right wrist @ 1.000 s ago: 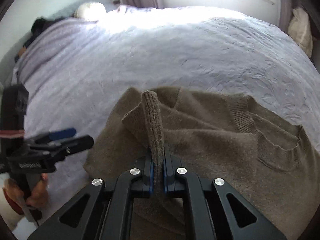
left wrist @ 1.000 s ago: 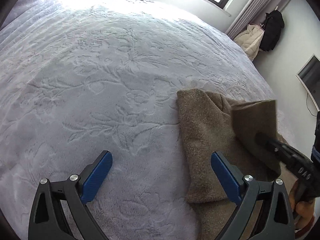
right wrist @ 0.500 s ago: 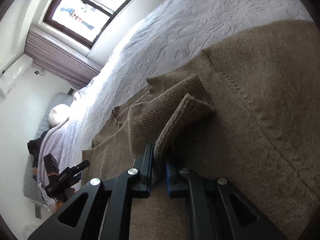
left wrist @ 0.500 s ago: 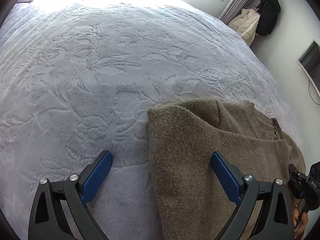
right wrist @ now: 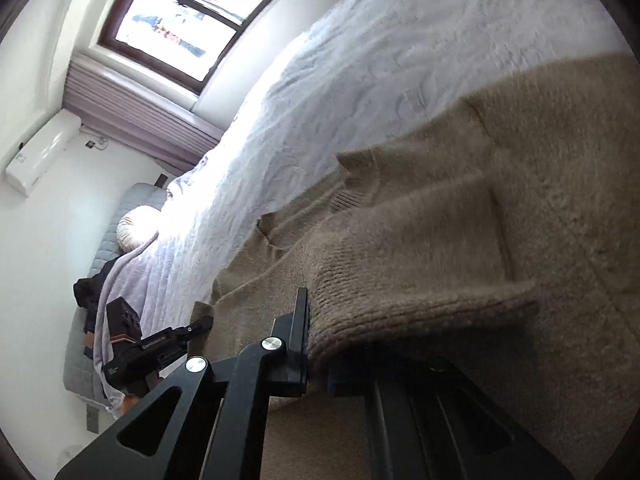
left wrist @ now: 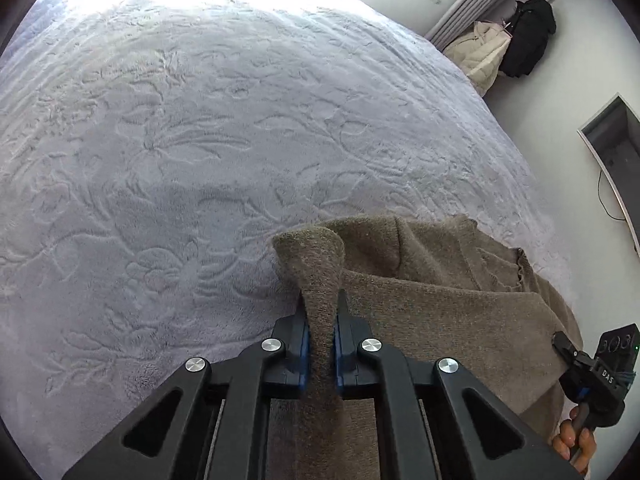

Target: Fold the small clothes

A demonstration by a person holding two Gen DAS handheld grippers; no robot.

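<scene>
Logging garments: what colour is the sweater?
Plain brown sweater; left wrist view shows it best.

We see the bedspread [left wrist: 180,152] lying bare and flat ahead and to the left, open for a gripper to pass. To the right the brown sweater [left wrist: 448,312] covers the bed's near part. Beyond the far corner, jackets [left wrist: 504,48] hang against the wall.

The sweater [left wrist: 440,320] lies on the bed [left wrist: 180,140], at its near edge to my right; one fold stands between my left gripper [left wrist: 320,344], another between my right gripper [right wrist: 316,344]; coats [left wrist: 504,48] hang beyond the bed's far corner
</scene>
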